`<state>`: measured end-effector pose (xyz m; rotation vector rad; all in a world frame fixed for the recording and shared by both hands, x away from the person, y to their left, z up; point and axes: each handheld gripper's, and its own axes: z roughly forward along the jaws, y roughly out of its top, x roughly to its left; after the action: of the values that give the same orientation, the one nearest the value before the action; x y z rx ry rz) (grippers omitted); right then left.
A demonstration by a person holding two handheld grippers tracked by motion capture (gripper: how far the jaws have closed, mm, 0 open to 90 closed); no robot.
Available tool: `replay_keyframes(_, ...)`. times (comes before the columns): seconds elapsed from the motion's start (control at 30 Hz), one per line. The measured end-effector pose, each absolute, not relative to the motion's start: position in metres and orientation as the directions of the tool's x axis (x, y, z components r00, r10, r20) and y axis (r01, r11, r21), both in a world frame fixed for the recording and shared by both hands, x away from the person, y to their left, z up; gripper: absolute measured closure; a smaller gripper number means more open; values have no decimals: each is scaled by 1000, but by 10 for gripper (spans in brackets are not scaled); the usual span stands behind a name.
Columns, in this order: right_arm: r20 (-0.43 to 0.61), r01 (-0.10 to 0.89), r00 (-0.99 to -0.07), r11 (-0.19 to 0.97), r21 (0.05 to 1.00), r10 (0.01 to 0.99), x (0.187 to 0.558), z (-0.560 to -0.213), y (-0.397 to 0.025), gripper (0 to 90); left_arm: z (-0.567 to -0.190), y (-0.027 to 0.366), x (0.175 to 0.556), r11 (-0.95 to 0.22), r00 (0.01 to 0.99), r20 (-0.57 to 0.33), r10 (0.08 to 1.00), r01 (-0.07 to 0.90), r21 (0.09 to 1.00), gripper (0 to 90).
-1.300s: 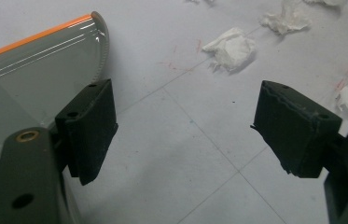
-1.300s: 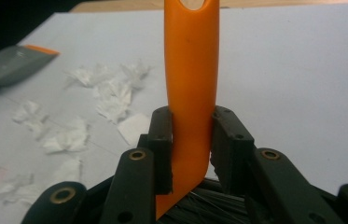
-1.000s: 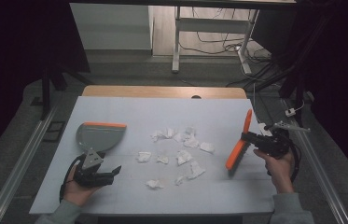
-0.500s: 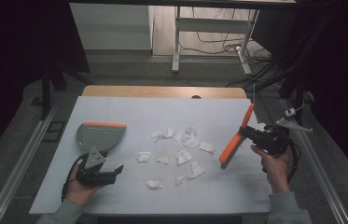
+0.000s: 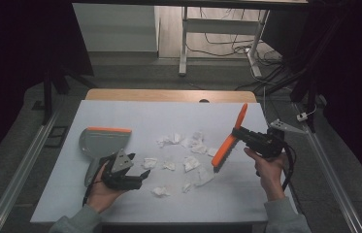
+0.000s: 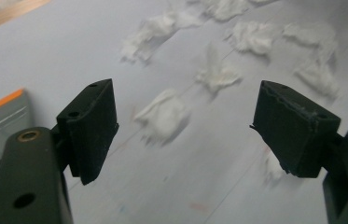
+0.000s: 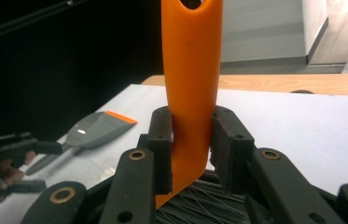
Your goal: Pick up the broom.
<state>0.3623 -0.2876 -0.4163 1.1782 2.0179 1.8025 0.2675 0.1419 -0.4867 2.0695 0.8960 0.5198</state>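
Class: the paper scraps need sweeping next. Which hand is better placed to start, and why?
Right. Its tongs are shut on the orange brush, bristles down beside the paper scraps. The left tongs are open and empty near the dustpan.

White desk [image 5: 169, 116], wood strip along far edge. Grey dustpan [image 5: 102, 141] with orange lip lies left; crumpled white paper scraps [image 5: 191, 163] scattered mid-desk, right of it.
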Motion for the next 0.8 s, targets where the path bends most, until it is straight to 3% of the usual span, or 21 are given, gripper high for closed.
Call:
replay_keyframes(0.4,378,438,-674,-69,896,635,362,-424,-246,709,-475,81,283,-443,740,54,670,340,829,248)
replay_keyframes(0.8,393,441,-663,-93,893,637,360,-432,-220,709,-481,42,296,-453,773,35,633,333,827,276)
